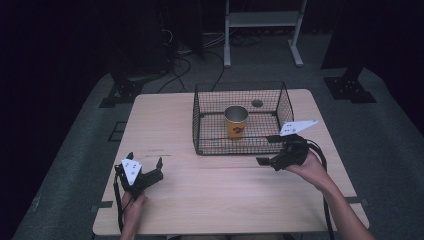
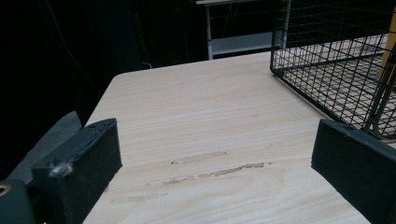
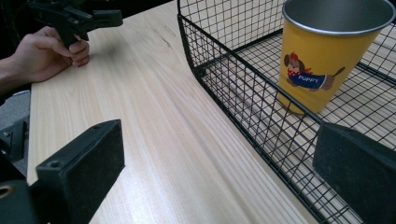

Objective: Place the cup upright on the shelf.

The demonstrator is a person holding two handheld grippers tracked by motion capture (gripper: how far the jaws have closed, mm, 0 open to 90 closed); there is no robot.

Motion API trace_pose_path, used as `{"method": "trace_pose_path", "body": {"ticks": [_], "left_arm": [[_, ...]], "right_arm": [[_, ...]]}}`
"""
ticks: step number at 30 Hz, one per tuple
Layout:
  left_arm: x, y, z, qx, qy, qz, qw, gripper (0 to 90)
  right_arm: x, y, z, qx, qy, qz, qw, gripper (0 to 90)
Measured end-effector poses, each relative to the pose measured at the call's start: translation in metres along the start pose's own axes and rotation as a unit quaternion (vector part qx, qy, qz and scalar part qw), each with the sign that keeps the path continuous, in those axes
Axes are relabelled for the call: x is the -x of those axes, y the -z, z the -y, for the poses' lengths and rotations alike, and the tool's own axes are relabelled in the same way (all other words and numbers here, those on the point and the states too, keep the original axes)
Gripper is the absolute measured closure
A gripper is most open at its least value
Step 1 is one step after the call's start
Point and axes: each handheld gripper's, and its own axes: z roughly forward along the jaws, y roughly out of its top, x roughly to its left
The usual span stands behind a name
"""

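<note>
Yellow metal cup with a puppy print (image 1: 236, 122) upright inside black wire basket (image 1: 200, 131), just ahead of right gripper (image 1: 269, 150) fingers spread and empty, left gripper (image 1: 145, 161) fingers released over pale wooden surface (image 1: 220, 190), well apart

Left gripper (image 1: 145, 169): held low over the near left part of the counter (image 1: 210, 200), its two black fingers (image 2: 79, 172) spread wide with nothing between them.
Left hand (image 1: 132, 206): wrapped round the gripper's handle from behind, forearm coming in from the near edge.
Right gripper (image 1: 267, 149): over the right side of the counter, fingers (image 3: 81, 172) parted and bare, aimed leftward.
Right hand (image 1: 310, 167): gripping the handle, wrist bent, forearm running back to the near right corner.
</note>
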Motion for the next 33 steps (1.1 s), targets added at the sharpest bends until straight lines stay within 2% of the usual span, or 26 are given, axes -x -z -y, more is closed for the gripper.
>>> {"method": "trace_pose_path", "body": {"ticks": [12,17,21,23,33], "left_arm": [[0.0,0.0,0.0,0.0,-0.002,0.0,1.0,0.8],[0.0,0.0,0.0,-0.001,0.0,0.0,1.0,0.8],[0.0,0.0,0.0,0.0,-0.001,-0.001,1.0,0.8],[0.0,0.0,0.0,-0.001,-0.001,-0.001,1.0,0.8],[0.001,0.0,0.0,0.0,-0.002,-0.001,1.0,0.8]], "right_arm": [[-0.005,0.001,0.022,0.005,-0.013,-0.005,0.9999,2.0],[-0.006,0.004,0.031,0.007,-0.019,0.001,0.9998,2.0],[-0.007,0.008,0.036,0.016,-0.024,0.0,0.9996,2.1],[-0.008,0.009,0.038,0.017,-0.024,0.0,0.9996,6.1],[-0.011,0.011,0.049,0.023,-0.031,-0.003,0.9993,6.3]]}}
